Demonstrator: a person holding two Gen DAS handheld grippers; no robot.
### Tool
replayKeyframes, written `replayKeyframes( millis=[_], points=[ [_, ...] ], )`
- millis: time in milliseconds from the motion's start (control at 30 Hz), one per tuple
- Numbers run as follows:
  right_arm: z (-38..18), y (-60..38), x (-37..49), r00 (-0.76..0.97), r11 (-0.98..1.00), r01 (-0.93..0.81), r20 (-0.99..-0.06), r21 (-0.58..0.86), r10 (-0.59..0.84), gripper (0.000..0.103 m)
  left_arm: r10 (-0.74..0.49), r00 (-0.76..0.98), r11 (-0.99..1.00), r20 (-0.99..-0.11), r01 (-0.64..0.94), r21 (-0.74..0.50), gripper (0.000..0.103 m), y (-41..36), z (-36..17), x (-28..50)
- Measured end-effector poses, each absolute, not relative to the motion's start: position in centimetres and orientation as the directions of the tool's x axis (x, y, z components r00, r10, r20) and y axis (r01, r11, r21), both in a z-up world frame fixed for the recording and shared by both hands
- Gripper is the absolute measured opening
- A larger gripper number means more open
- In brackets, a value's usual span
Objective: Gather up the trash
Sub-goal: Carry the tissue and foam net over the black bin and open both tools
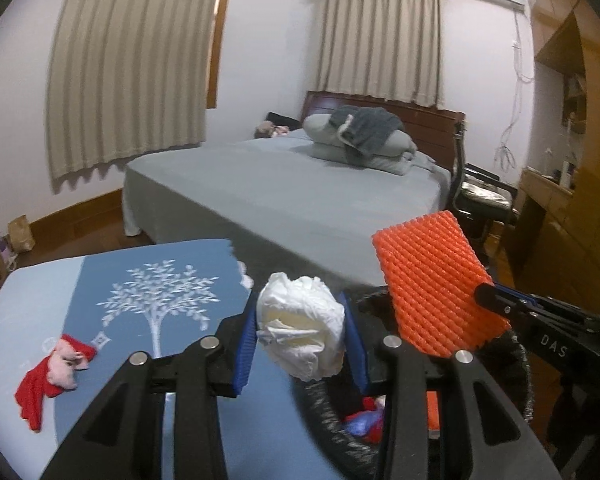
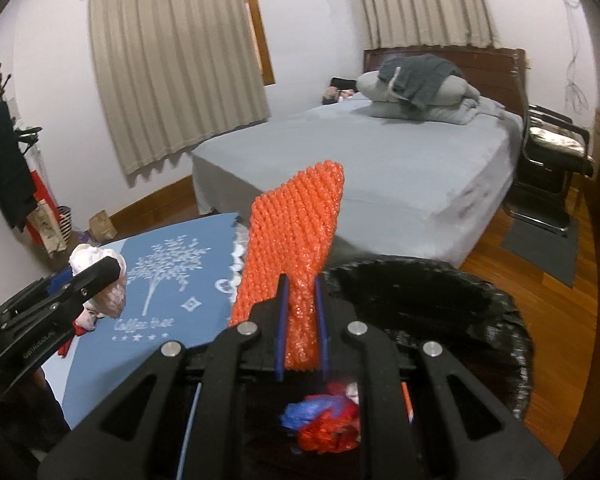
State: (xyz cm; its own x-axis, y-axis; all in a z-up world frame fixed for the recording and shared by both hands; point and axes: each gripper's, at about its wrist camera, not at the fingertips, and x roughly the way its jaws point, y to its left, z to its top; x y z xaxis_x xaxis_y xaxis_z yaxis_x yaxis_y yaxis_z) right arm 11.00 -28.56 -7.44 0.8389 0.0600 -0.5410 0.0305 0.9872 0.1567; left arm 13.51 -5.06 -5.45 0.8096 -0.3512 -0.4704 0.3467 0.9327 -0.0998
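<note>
Your left gripper is clenching a crumpled white tissue between its blue pads, low in the centre of the left wrist view, right above the rim of the black trash bag. Your right gripper is squeezing the lower end of an orange foam net, which is standing up and leaning toward the upper right in the middle of the right wrist view. In the left wrist view that same net is sitting at the right of centre, pinched from the right side.

Below your right gripper, inside the bag, a red and blue wad of trash is lying at the bottom centre of the frame.

At the lower left of the left wrist view, a red and pink scrap is lying on the blue cloth with a white tree print.

Behind all this, a bed with a grey sheet is filling the middle of the frame, with beige curtains hanging at the upper left.
</note>
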Motion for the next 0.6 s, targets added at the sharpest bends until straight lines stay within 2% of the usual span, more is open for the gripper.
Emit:
replayKeyframes(
  millis=[600],
  points=[
    [-9.6,-36.1,8.1,0.816,0.976,0.169,-0.575,0.138,-0.060,0.012,-0.475,0.729,0.866,-0.493,0.487,-0.114,0.039,-13.1,-7.2,13.8]
  ],
)
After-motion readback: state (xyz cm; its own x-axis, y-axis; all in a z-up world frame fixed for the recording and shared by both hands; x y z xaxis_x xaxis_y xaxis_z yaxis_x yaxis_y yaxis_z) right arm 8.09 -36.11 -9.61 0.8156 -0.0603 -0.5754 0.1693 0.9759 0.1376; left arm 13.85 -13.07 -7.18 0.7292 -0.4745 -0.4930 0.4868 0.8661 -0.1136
